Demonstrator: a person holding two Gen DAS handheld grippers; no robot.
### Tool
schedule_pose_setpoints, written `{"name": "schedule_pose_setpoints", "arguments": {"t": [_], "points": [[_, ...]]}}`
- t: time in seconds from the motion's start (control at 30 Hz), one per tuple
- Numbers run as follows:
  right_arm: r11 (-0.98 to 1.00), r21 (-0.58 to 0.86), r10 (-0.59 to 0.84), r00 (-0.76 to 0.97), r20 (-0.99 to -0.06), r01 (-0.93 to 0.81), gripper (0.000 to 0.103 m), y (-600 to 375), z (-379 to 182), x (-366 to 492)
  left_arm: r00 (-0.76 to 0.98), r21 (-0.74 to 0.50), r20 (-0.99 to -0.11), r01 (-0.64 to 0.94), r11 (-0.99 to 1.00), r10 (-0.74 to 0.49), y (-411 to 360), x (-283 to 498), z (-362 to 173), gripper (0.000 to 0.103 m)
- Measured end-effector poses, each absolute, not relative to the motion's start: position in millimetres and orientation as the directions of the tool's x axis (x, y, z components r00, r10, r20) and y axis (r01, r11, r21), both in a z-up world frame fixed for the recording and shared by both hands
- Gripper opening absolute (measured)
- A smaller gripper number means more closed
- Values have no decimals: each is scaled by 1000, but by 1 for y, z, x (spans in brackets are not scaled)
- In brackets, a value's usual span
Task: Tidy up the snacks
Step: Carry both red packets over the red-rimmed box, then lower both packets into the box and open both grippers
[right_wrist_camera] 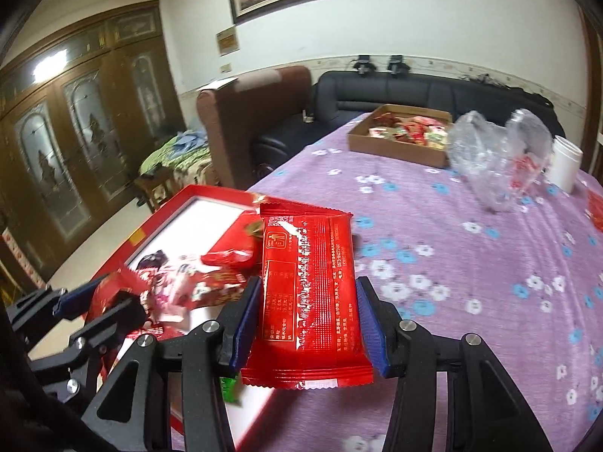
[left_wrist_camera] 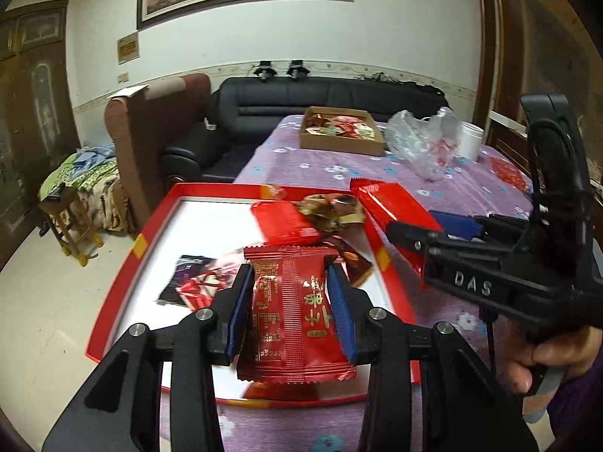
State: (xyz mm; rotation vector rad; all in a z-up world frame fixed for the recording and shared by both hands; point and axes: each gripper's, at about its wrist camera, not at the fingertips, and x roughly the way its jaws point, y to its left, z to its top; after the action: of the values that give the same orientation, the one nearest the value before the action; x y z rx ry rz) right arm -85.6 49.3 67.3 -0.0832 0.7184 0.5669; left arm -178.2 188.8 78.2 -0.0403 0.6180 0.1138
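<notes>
Clamped in the left gripper [left_wrist_camera: 290, 301] jaws, 1 crinkled red foil snack packet [left_wrist_camera: 297, 312] hangs over the shallow red-rimmed tray [left_wrist_camera: 113, 282]; the right gripper [right_wrist_camera: 311, 324] jaws pinch a longer red wrapper [right_wrist_camera: 312, 293] above the floral purple counter [right_wrist_camera: 471, 263].

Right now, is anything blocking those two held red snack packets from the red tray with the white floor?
Nothing visible blocks them. The left gripper holds its red packet above the tray; the right gripper holds its packet beside the rim. Loose snacks crowd the far corner only.
</notes>
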Motion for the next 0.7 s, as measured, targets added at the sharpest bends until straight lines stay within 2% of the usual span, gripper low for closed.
{"name": "schedule_pose_setpoints", "arguments": {"t": [0.7], "points": [[809,114,487,549,-679,-577,50,89,49,-85,788,-8,-600,-178,984,138,218,-167,62,38]]}}
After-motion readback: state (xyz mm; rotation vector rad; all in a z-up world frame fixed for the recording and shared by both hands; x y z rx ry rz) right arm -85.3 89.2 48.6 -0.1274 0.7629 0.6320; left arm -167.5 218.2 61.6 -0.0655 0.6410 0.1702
